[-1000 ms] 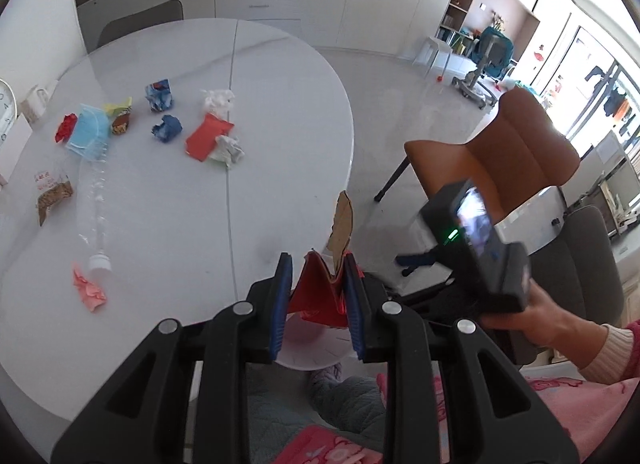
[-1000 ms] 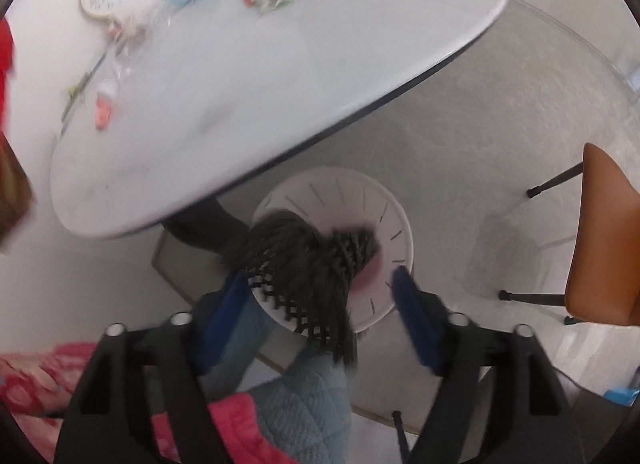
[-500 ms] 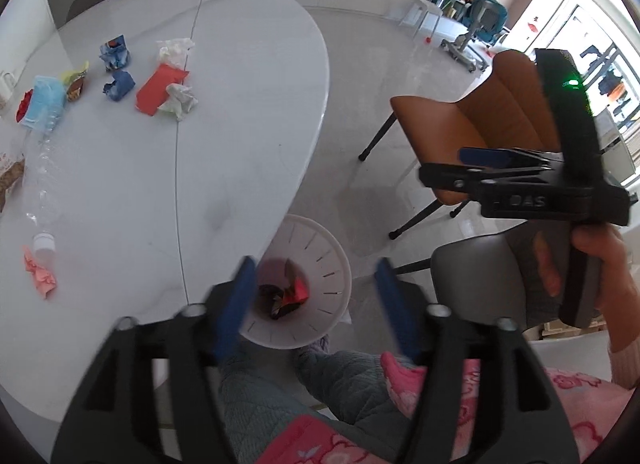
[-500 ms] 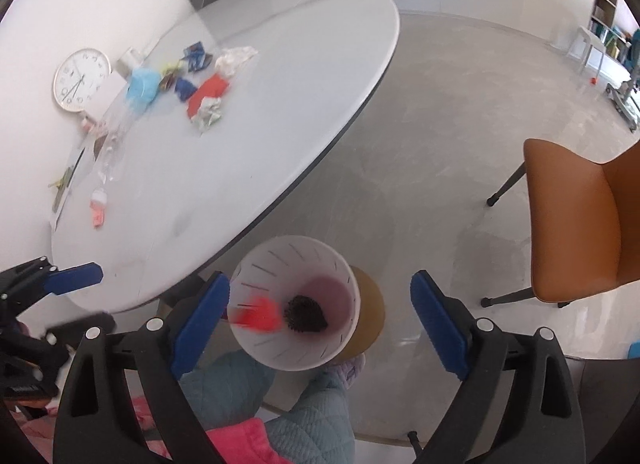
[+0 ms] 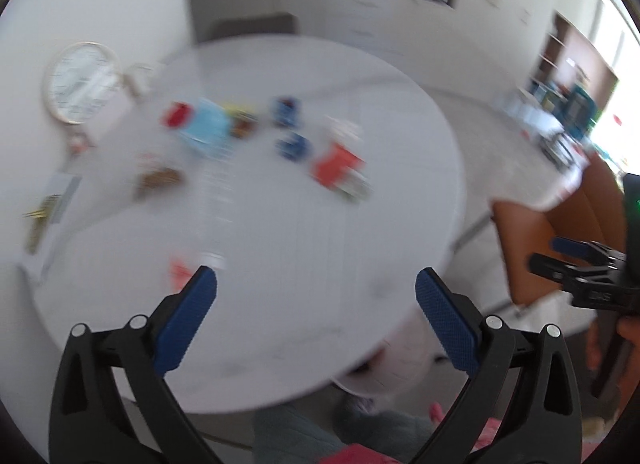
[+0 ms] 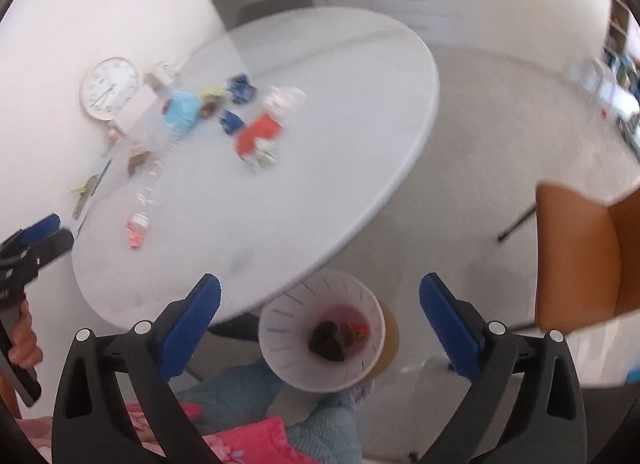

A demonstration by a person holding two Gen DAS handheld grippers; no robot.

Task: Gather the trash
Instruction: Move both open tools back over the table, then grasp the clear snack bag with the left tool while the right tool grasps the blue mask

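Observation:
Both views are blurred by motion. My left gripper (image 5: 316, 288) is open and empty above the near part of the white round table (image 5: 320, 232). My right gripper (image 6: 320, 296) is open and empty above the white trash bin (image 6: 280, 328), which stands on the floor beside the table and holds dark and red trash. Scattered trash lies on the far left of the table: a red wrapper (image 6: 258, 132), blue wrappers (image 6: 232, 120), a light blue packet (image 6: 182, 110), a clear plastic bottle (image 6: 154, 180) and a pink scrap (image 6: 136, 238).
A round clock (image 6: 110, 88) leans against the wall at the table's left edge, with papers and a pen (image 6: 86, 188) near it. An orange chair (image 6: 580, 256) stands to the right. The person's legs in grey and pink clothing (image 6: 256, 424) are below the grippers.
The left gripper dropped its red trash into the bin, opened, and swung up over the table. The right gripper let go its dark trash into the bin and lifted, staying open.

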